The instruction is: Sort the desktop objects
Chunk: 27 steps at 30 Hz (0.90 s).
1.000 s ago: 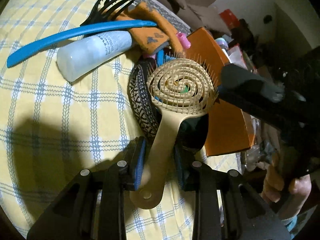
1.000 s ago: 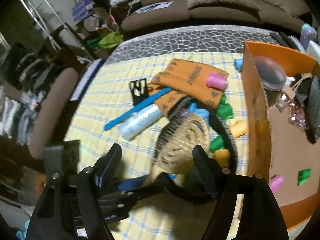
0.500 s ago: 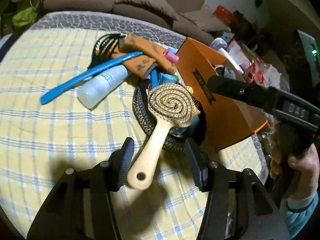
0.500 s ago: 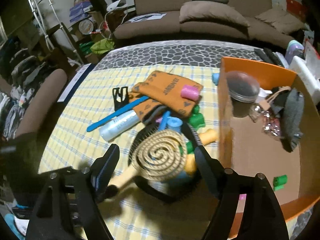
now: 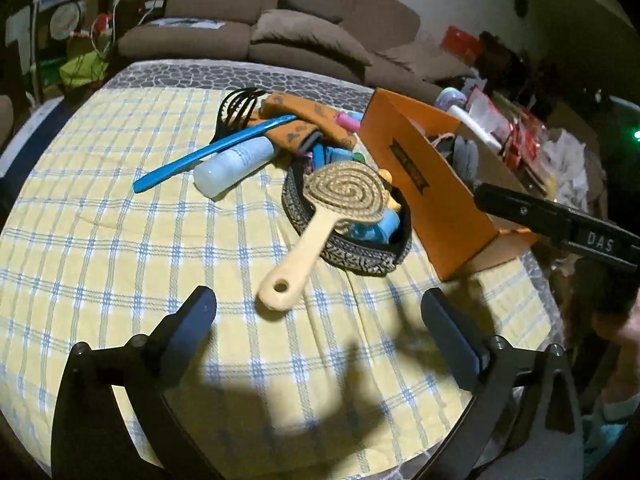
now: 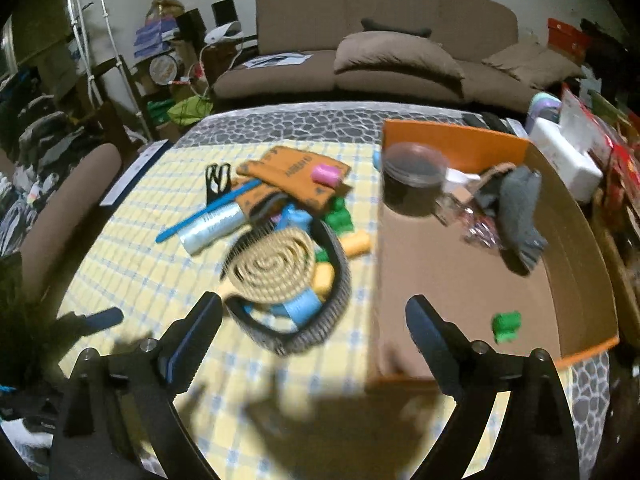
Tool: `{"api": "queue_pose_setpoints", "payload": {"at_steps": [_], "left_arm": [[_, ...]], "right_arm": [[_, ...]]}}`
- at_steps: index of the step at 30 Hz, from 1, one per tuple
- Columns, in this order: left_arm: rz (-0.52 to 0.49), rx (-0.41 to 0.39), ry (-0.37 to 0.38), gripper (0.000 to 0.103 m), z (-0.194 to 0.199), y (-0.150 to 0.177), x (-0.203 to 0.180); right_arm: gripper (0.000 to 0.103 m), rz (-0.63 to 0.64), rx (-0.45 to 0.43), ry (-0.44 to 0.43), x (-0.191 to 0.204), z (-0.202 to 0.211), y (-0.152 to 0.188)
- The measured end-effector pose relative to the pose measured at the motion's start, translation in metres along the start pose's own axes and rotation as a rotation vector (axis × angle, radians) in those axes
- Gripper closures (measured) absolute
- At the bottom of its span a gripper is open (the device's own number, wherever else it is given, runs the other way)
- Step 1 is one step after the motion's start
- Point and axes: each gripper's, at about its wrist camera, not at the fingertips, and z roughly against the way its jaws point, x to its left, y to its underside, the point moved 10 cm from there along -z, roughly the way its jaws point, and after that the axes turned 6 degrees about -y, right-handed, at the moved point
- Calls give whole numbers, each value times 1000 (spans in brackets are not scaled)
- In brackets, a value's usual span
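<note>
A beige spiral hairbrush (image 5: 340,190) lies across a black patterned pouch (image 5: 360,254) filled with coloured hair rollers; its handle points toward me. It also shows in the right wrist view (image 6: 272,266). My left gripper (image 5: 318,314) is open and empty, above the cloth in front of the brush handle. My right gripper (image 6: 312,320) is open and empty, near the pouch (image 6: 320,328) and the orange box (image 6: 472,264). Behind lie a blue comb (image 5: 212,150), a white bottle (image 5: 234,166), a black comb (image 5: 236,110) and an orange cloth bag (image 5: 308,118).
The orange box (image 5: 428,184) at the right holds a dark lidded jar (image 6: 414,176), a grey item and green rollers (image 6: 506,326). The table has a yellow checked cloth (image 5: 120,240). A brown sofa (image 6: 384,56) stands behind. Clutter lies beyond the right edge.
My left gripper has let go of the hairbrush handle, opened wide and pulled back and up. The brush now rests on the pouch. My right gripper also drew back.
</note>
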Motion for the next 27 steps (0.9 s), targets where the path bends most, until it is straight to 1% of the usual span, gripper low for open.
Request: {"api": "queue_pose_setpoints", "payload": {"at_steps": [4, 8, 11, 14, 18, 21, 24, 27], "left_arm": [[-4, -3, -11, 0, 3, 9, -14], [-32, -3, -46, 0, 2, 15, -32], [-29, -14, -65, 0, 2, 18, -45], [-9, -4, -91, 0, -4, 24, -51], [-11, 10, -138, 0, -16, 34, -57], [-12, 20, -172, 0, -25, 38, -57], [4, 24, -215, 0, -32, 38, -53], [9, 25, -230, 0, -38, 37, -53]], "right_arm": [[7, -9, -12, 42, -15, 13, 17], [6, -23, -8, 82, -32, 22, 33], [2, -50, -20, 108, -46, 30, 41], [2, -56, -24, 131, -58, 33, 48], [2, -49, -24, 140, -67, 31, 60], [1, -30, -4, 156, -73, 22, 71], [1, -47, 16, 176, -83, 13, 79], [1, -68, 28, 176, -91, 5, 83]]}}
